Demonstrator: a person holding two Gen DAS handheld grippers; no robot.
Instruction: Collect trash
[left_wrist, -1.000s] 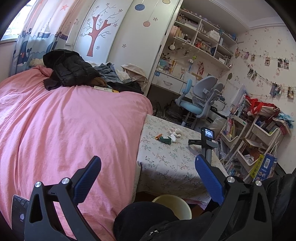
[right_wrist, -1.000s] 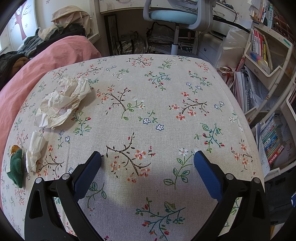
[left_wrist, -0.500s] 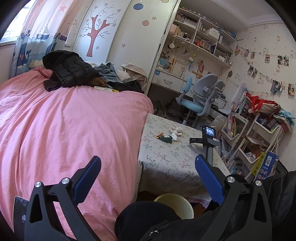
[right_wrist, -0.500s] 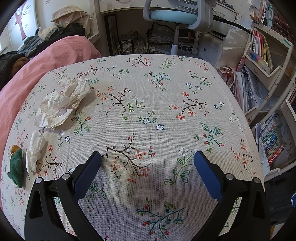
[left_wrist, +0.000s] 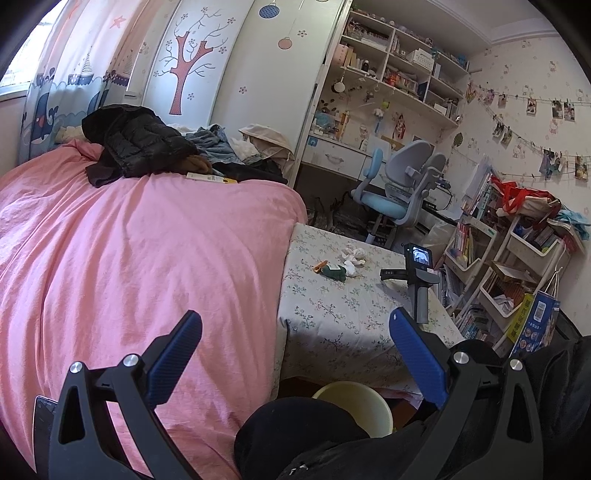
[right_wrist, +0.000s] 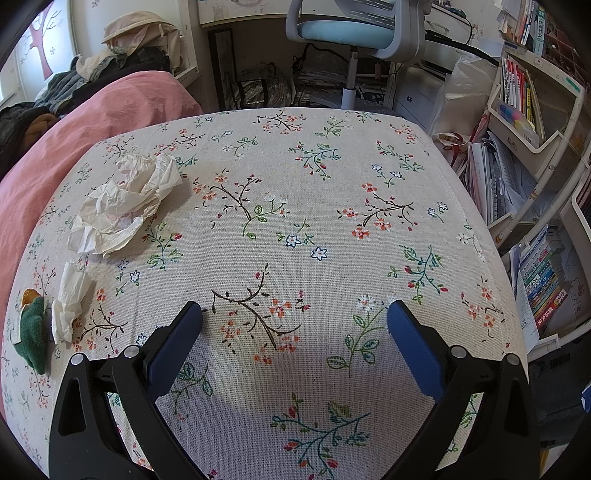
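A large crumpled white paper (right_wrist: 125, 203) lies at the left of the floral-cloth table (right_wrist: 332, 177). A small white tissue (right_wrist: 70, 299) and a green wrapper with an orange end (right_wrist: 31, 332) lie nearer the left edge. The same trash (left_wrist: 345, 264) shows small in the left wrist view. My right gripper (right_wrist: 294, 314) is open and empty, low over the table, to the right of the trash. My left gripper (left_wrist: 295, 328) is open and empty, held back from the table above the pink bed. A pale yellow bin (left_wrist: 354, 404) stands on the floor below the table's near edge.
A pink-covered bed (left_wrist: 129, 266) with piled clothes (left_wrist: 140, 144) adjoins the table's left side. A blue-grey desk chair (left_wrist: 402, 192) stands beyond the table. Shelves full of books (right_wrist: 535, 110) line the right. My right gripper's handle (left_wrist: 419, 277) shows in the left wrist view.
The left wrist view has drawn back slightly, so the table looks a little farther. The right gripper and the trash have not moved.
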